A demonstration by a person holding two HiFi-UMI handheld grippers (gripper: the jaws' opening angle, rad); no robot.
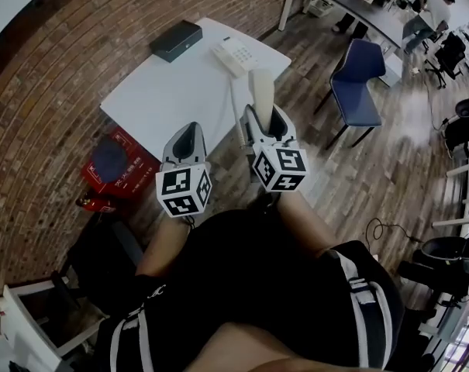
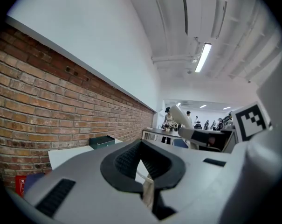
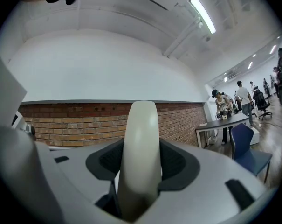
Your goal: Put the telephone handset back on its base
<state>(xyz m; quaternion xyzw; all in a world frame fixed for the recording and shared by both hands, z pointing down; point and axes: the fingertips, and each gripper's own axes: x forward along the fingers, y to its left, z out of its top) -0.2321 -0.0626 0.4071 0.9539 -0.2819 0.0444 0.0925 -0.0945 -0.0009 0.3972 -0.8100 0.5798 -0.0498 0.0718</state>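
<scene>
Handset [image 3: 140, 153], cream and rounded, is being gripped by the right tool [image 1: 267, 118], whose jaws are being pressed against its two sides. It is being held upright between them, with its upper end rising well clear of the jaw tips. In the head view the handset is being carried in the air at the near right edge of the white desk [image 1: 172, 91], and it is being pointed toward the telephone base [image 1: 234, 54]. The base is being borne by the far right part of the desk, beyond the handset and apart from it, so the two are not touching. A coiled cord [image 1: 241, 134] is hanging just beside the right tool, on its left side.

The left tool [image 1: 187, 139] is being held next to the right one and slightly nearer the person's body. Its jaws are being kept drawn together with nothing gripped between them, and in its own view only a thin pale slit is showing below the pads.

A dark box [image 1: 176, 39] is lying at the far left corner of the desk, apart from the base. A blue chair [image 1: 358, 80] is standing on the wooden floor to the right of the desk, and a red item [image 1: 133, 173] is lying on the floor by the brick wall, to the desk's left
</scene>
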